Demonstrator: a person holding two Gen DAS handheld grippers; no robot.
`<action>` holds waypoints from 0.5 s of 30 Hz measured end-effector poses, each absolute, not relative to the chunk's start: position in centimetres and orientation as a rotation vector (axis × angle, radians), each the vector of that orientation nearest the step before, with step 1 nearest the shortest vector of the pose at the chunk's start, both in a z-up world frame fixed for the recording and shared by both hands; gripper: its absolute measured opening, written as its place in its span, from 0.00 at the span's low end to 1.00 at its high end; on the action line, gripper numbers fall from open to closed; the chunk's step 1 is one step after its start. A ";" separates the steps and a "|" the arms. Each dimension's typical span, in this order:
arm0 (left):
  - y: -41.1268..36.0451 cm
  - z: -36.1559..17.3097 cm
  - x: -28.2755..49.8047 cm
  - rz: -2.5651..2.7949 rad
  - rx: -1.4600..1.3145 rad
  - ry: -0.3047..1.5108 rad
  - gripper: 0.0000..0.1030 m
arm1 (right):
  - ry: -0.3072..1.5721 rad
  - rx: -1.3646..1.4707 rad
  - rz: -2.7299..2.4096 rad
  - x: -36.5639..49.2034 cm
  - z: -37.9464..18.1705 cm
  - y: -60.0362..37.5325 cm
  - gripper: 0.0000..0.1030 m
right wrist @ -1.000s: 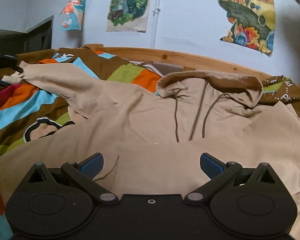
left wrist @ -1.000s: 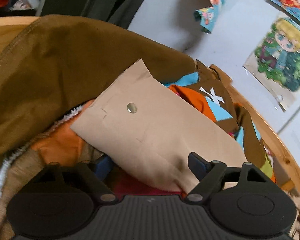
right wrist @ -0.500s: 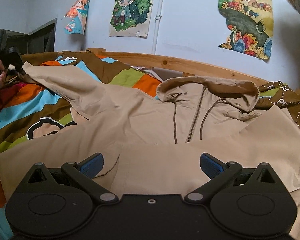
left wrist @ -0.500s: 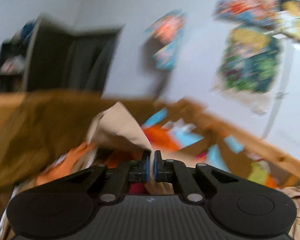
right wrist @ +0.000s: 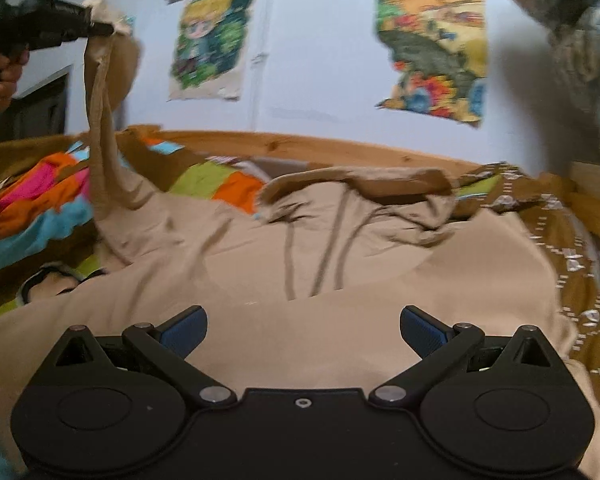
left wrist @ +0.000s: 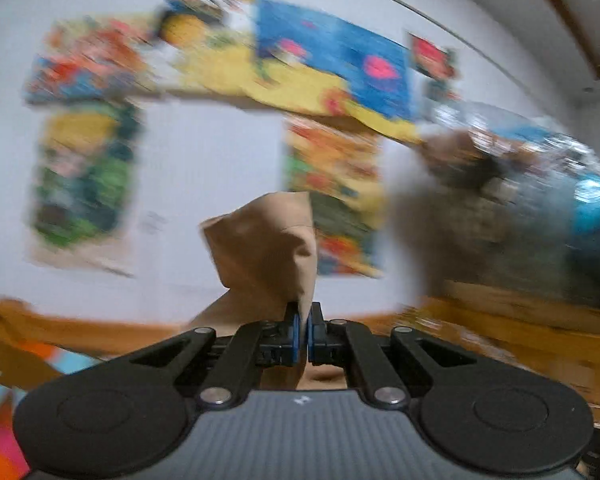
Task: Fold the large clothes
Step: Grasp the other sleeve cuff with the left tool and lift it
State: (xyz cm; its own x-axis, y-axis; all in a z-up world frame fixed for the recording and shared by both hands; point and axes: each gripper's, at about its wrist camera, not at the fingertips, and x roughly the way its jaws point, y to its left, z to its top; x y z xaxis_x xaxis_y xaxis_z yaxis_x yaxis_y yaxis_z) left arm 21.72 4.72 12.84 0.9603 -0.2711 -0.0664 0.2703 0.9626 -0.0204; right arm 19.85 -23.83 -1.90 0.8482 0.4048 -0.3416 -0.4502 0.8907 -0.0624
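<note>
- My right gripper (right wrist: 302,326) sits at 6 o'clock over the jacket (right wrist: 340,292), spread on the bed (right wrist: 40,208).
- Its sleeve (right wrist: 100,140) rises at 10 o'clock to my left gripper (right wrist: 100,30).
- Posters (right wrist: 432,44) hang behind, at 12.

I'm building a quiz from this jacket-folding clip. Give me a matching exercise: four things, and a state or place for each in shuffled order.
Things:
1. left tool
2. right tool
3. tan sleeve
4. hood

States:
A. open, over the jacket body
B. lifted off the bed
C. lying near the wooden headboard
D. shut on fabric

Pairs: 1-D, 2-A, 3-B, 4-C
</note>
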 end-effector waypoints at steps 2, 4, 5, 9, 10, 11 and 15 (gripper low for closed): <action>1.7 10.6 22.7 -0.357 -0.030 0.115 0.03 | 0.322 -0.121 0.408 20.2 -1.7 -25.1 0.99; -1.0 7.8 23.7 -0.431 -0.051 0.184 0.03 | 0.317 -0.097 0.355 20.7 -1.5 -26.6 0.99; -1.9 6.3 24.0 -0.458 -0.061 0.223 0.03 | 0.317 -0.087 0.326 20.9 -1.4 -27.4 0.99; -4.9 0.0 25.6 -0.555 -0.108 0.461 0.06 | 0.326 -0.050 0.200 21.6 -1.2 -31.0 0.99; -5.4 -1.4 25.9 -0.579 -0.110 0.521 0.09 | 0.330 -0.045 0.172 21.8 -1.3 -31.9 0.99; -5.8 -2.4 25.7 -0.606 -0.100 0.572 0.16 | 0.334 -0.037 0.148 22.0 -1.2 -32.7 0.99; -4.8 -4.3 24.0 -0.667 -0.100 0.595 0.62 | 0.365 0.028 0.092 22.6 -1.4 -35.9 0.99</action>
